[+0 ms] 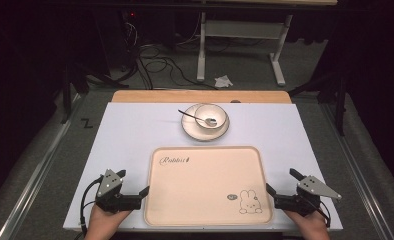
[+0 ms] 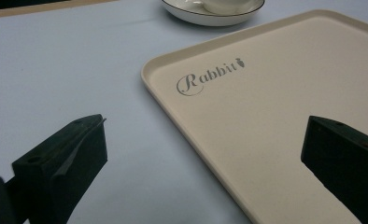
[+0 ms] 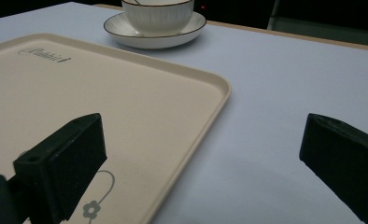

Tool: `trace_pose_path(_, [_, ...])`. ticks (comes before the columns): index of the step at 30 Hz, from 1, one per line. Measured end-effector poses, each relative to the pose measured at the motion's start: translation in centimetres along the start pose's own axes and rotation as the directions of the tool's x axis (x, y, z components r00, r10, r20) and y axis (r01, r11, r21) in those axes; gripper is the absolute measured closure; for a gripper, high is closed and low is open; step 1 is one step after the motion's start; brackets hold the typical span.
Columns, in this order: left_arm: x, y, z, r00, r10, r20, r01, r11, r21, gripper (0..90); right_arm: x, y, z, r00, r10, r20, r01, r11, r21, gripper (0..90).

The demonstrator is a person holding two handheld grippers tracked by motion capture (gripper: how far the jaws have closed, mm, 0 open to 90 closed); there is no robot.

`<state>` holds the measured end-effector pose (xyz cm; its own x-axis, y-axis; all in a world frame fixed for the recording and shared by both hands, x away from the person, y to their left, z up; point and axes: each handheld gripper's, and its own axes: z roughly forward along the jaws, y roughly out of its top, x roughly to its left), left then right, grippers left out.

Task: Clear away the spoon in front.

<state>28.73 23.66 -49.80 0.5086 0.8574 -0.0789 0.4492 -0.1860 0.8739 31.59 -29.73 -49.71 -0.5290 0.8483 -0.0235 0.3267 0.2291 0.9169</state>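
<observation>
In the high view the spoon (image 1: pixel 197 118) is too small to show whether its tip touches the bowl (image 1: pixel 211 116) floor, and the small round mark (image 1: pixel 231 197) beside the tray's (image 1: pixel 205 210) rabbit drawing is too small to read. The picture's bottom edge cuts off both forearms. In the left gripper view the top edge cuts the saucer (image 2: pixel 210 18) and bowl, and the tray runs off at right and bottom. In the right gripper view the bowl's rim is cut off, the tray lettering (image 3: pixel 44 55) is blurred, and the rabbit drawing is half hidden behind a jaw.
</observation>
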Motion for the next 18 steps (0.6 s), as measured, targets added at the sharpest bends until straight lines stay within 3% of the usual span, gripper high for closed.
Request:
trace_pose_path(9, [-0.2,-0.08,0.39,1.0,0.004,0.004,-0.004,0.9999,0.016,1.0,-0.5,-0.02,-0.2,0.9999,0.015,0.001,-0.015,1.0,-0.012,1.1])
trace_pose_path(18, [-0.05,-0.19,-0.07,1.0,0.004,-0.009,-0.004,0.9999,0.01,1.1,-0.33,0.11,0.04,1.0,0.001,-0.007,-0.001,1.0,-0.011,1.1])
